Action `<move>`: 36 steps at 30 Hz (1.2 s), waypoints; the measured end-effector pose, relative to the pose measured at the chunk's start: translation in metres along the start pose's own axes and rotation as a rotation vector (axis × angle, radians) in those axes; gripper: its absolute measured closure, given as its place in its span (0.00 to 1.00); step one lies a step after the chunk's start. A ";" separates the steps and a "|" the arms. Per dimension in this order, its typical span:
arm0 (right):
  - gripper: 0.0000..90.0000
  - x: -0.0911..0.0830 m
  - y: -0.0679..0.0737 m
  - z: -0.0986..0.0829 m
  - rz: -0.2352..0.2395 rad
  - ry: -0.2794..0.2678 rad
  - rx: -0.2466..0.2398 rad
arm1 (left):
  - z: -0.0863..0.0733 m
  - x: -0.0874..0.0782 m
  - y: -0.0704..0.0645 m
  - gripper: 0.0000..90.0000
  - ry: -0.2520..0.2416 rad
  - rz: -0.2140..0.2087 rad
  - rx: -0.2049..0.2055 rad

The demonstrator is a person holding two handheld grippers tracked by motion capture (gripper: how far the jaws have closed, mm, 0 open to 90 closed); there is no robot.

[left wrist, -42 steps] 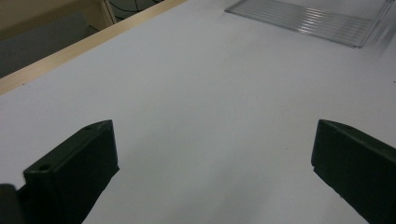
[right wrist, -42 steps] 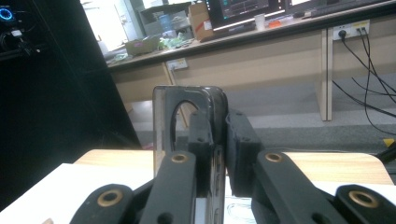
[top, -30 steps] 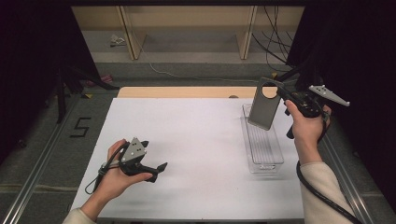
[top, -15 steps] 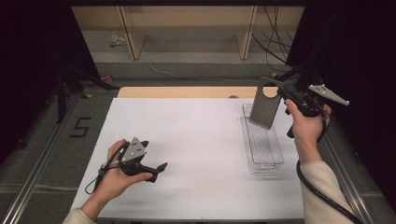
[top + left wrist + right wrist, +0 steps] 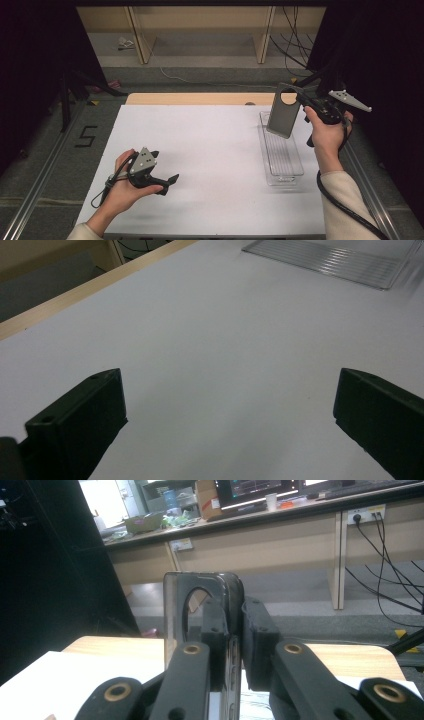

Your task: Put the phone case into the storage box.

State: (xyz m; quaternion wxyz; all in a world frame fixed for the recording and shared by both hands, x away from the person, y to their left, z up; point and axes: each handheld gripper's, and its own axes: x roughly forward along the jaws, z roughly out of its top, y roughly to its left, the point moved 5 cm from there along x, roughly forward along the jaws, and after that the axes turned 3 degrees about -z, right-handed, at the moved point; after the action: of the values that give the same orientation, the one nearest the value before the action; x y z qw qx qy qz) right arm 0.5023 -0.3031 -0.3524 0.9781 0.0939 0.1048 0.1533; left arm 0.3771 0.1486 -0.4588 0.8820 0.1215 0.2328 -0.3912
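A flat grey plate with a round hole near its top [image 5: 283,111] hangs upright over the far end of a clear ribbed tray [image 5: 281,150] at the right of the white table. My right gripper [image 5: 306,104] is shut on the plate's upper edge; in the right gripper view the jaws pinch the plate [image 5: 176,610] edge-on at the gripper [image 5: 232,645]. My left gripper [image 5: 170,180] rests low over the table's front left, open, nothing between its jaws. The left gripper view has the gripper [image 5: 227,415] wide apart above bare white surface, with the tray [image 5: 340,260] far off.
The white table top [image 5: 210,150] has a wooden strip [image 5: 190,98] along its far edge. Beyond it stand shelf legs and loose cables [image 5: 290,50] on the floor. A metal rail [image 5: 45,170] runs along the left side.
The plate in my right gripper has shifted slightly; the left gripper has stayed where it was.
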 end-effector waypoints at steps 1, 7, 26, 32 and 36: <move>0.92 0.000 0.000 0.000 -0.001 -0.001 0.000 | 0.000 0.000 0.000 0.00 0.001 0.000 0.000; 0.92 0.001 -0.001 0.002 -0.001 -0.005 -0.006 | 0.000 0.000 0.000 0.00 0.002 -0.001 0.000; 0.92 0.007 -0.003 0.001 -0.011 0.000 -0.019 | -0.001 0.000 0.001 0.00 0.003 0.001 -0.001; 0.92 0.009 -0.003 0.000 -0.015 0.004 -0.024 | -0.001 0.000 0.001 0.00 0.002 0.001 -0.001; 0.92 0.012 -0.004 0.000 -0.018 0.008 -0.032 | -0.001 0.000 0.001 0.00 0.003 0.001 0.001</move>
State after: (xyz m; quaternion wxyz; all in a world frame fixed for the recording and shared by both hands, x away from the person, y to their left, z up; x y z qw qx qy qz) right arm 0.5140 -0.3028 -0.3556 0.9805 0.0766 0.1069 0.1463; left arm 0.3777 0.1497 -0.4596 0.8819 0.1226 0.2340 -0.3905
